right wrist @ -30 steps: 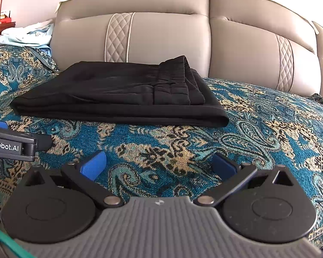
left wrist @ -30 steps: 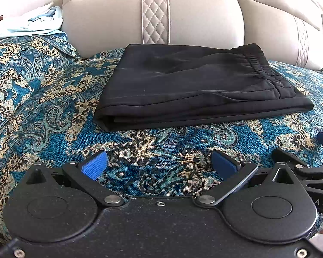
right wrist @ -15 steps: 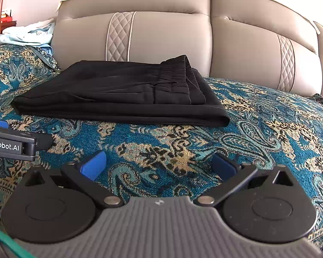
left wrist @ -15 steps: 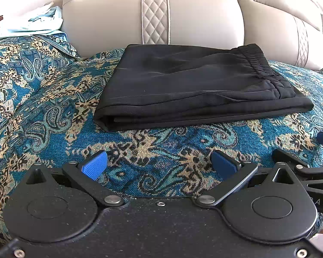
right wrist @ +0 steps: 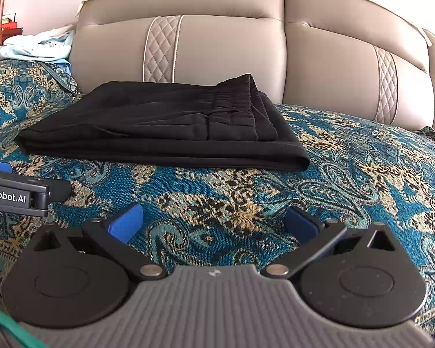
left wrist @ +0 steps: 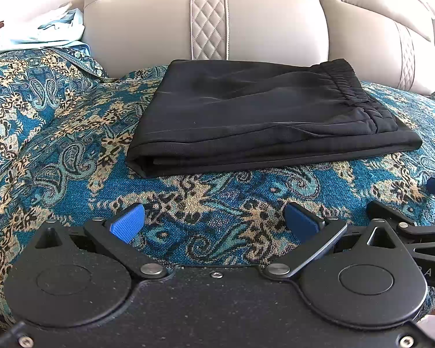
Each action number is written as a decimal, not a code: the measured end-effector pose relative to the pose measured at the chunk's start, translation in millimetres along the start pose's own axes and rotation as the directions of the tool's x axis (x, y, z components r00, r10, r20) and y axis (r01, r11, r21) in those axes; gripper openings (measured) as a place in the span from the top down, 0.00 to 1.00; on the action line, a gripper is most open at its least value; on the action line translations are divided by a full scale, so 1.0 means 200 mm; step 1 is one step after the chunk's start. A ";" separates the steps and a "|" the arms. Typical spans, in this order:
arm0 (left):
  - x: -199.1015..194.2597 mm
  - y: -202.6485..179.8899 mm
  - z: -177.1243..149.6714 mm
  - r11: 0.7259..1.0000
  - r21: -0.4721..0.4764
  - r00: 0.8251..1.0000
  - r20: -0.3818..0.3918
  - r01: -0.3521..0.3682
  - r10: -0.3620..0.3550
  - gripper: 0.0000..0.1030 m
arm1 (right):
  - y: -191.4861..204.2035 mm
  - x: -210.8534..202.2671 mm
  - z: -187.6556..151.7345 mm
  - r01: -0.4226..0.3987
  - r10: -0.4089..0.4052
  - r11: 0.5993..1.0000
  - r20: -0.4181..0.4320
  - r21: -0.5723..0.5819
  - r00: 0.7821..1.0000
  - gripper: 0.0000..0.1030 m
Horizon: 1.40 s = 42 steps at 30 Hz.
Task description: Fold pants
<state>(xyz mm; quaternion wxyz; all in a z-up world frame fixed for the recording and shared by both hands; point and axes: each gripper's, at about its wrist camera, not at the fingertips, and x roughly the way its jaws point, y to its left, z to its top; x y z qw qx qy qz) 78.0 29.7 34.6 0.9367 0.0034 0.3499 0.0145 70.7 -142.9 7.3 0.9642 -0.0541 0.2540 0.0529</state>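
Black pants (left wrist: 264,116) are seen folded into a flat, layered rectangle, laid on a teal and gold paisley cover (left wrist: 72,145) near the back of a sofa seat. The gathered elastic waistband (left wrist: 351,87) is turned to the right end of the stack in the left wrist view, and the closed fold edge faces the cameras. In the right wrist view the same pants (right wrist: 159,127) are shown with the waistband layers stacked toward the sofa back. Behind the pants a beige leather backrest (left wrist: 261,26) with a quilted diamond strip is seen. Pale blue cloth (left wrist: 43,34) is heaped at the far left, beyond the cover. The left gripper (left wrist: 214,223) is held low over the cover, well in front of the pants, its blue-padded fingers spread wide with nothing between them. The right gripper (right wrist: 213,223) is held likewise, fingers spread apart and empty, just beside the left one, part of which shows at the left edge of the right wrist view.
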 end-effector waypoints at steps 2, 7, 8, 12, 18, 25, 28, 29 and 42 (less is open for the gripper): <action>0.00 0.00 0.00 1.000 0.000 1.000 0.000 0.000 0.000 0.00 | 0.00 0.00 0.00 0.000 0.000 1.000 0.000 -0.001 1.000 0.00; 0.00 0.00 0.00 1.000 0.000 1.000 0.000 0.000 0.000 0.00 | 0.00 0.00 0.00 0.000 0.000 1.000 0.000 0.000 1.000 0.00; 0.00 0.00 0.00 1.000 0.000 1.000 0.000 0.000 0.000 0.00 | 0.00 0.00 0.00 0.000 0.000 1.000 0.000 -0.001 1.000 0.00; 0.00 0.00 0.00 1.000 0.000 1.000 0.000 0.000 0.000 0.00 | 0.00 0.00 0.00 0.000 0.000 1.000 0.000 -0.001 1.000 0.00; 0.00 0.00 0.00 1.000 0.000 1.000 0.001 0.000 0.000 0.00 | 0.00 0.00 0.00 0.000 0.000 1.000 0.000 0.000 1.000 0.00; 0.00 0.00 0.00 1.000 0.000 1.000 0.001 -0.001 0.001 0.00 | 0.00 0.00 0.00 0.000 0.000 1.000 0.000 -0.001 1.000 0.00; 0.00 0.00 0.00 1.000 0.000 1.000 0.001 -0.001 0.001 0.00 | 0.00 0.00 0.00 0.000 0.000 1.000 0.000 -0.001 1.000 0.00; 0.00 0.00 0.00 1.000 0.000 1.000 0.001 -0.001 0.001 0.00 | 0.00 0.00 0.00 0.000 0.000 1.000 0.000 -0.001 1.000 0.00; -0.01 0.00 -0.01 1.000 0.011 0.999 0.030 0.010 -0.011 0.00 | -0.01 -0.01 -0.01 -0.006 0.006 1.000 0.003 -0.007 1.000 0.00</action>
